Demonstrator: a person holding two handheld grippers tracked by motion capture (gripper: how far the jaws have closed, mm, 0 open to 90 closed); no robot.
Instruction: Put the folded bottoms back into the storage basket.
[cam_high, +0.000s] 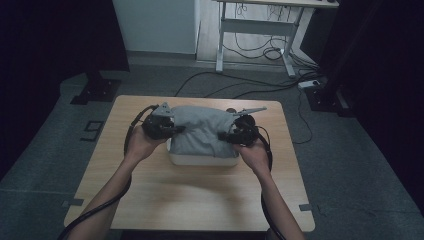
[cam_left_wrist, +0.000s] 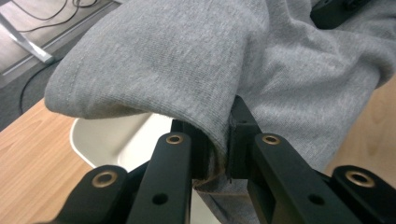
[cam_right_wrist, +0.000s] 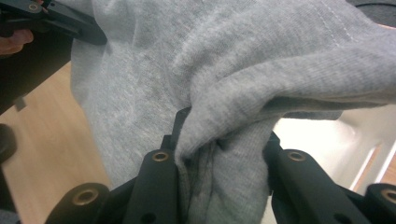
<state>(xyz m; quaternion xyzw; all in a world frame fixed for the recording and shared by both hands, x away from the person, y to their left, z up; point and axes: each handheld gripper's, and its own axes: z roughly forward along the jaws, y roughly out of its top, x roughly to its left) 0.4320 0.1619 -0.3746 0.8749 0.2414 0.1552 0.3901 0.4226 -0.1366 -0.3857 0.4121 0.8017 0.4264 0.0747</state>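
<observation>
Grey knit garment (cam_high: 202, 131), soft and rumpled, is hanging over a white rounded plastic tub (cam_high: 202, 160) on a pale wooden table (cam_high: 200, 200), the left gripper (cam_high: 167, 127) and right gripper (cam_high: 231, 134) each pinching a fold; the gripper views are revealing ribbed weave and a stitched hem.

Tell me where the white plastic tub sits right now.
In the high view, the white plastic tub sits at the middle of the wooden table, under the folded grey knit garment that the left gripper and right gripper hold over it.
</observation>
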